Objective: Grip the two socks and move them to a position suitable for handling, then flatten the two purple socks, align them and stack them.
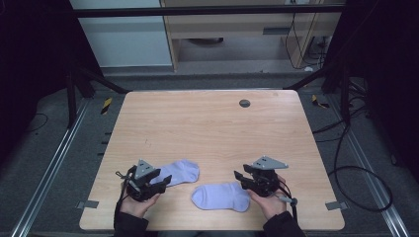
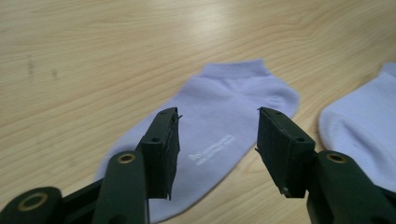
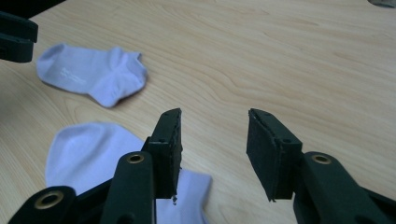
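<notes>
Both your tools are gaping wide with nothing in them: left tool (image 1: pixel 159 180) hangs over the left sock (image 1: pixel 180 172), right tool (image 1: pixel 245 180) beside the right sock (image 1: pixel 221 196), both flat on the counter (image 1: pixel 207 123).

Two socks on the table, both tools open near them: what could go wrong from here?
1. The socks lie apart, so pairing them may end misaligned: the left sock sits farther back than the right sock.
2. The right tool hangs open beside that sock's cuff, over bare table; closing there would likely catch nothing.
</notes>
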Demonstrator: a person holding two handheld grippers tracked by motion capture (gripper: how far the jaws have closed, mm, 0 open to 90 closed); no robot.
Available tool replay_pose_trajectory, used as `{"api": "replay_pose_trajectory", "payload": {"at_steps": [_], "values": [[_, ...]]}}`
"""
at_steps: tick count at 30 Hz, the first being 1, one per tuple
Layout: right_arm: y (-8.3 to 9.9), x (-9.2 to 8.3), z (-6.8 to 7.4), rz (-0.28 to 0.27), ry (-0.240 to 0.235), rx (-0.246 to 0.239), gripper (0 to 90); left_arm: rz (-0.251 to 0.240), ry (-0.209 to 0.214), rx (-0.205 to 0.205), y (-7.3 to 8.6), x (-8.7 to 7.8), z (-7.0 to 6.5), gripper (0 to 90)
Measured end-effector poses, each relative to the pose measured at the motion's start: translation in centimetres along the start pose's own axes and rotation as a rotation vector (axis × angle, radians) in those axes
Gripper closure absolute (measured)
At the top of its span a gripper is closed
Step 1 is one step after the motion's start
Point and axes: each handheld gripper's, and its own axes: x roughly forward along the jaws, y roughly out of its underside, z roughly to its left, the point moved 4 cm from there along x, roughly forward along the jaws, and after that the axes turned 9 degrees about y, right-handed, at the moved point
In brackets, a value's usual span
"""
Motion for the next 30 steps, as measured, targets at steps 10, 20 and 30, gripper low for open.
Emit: {"api": "replay_pose_trajectory", "payload": {"at_steps": [10,20,30], "values": [[-2.4,3.3,3.8,-0.003,-0.033,-0.020,46.7,-0.016,-0.062,-0.042,0.9,-1.4,3.0,44.9],[-3.7,6.4,6.7,0.009,-0.045,-0.035,47.7,-0.006,-0.114,-0.069,1.8,-2.2,5.1,46.6],[-3.8,9.3,8.3,0.058,-0.041,-0.047,52.7,0.047,-0.127,-0.066,2.7,-1.4,5.9,53.5]]}}
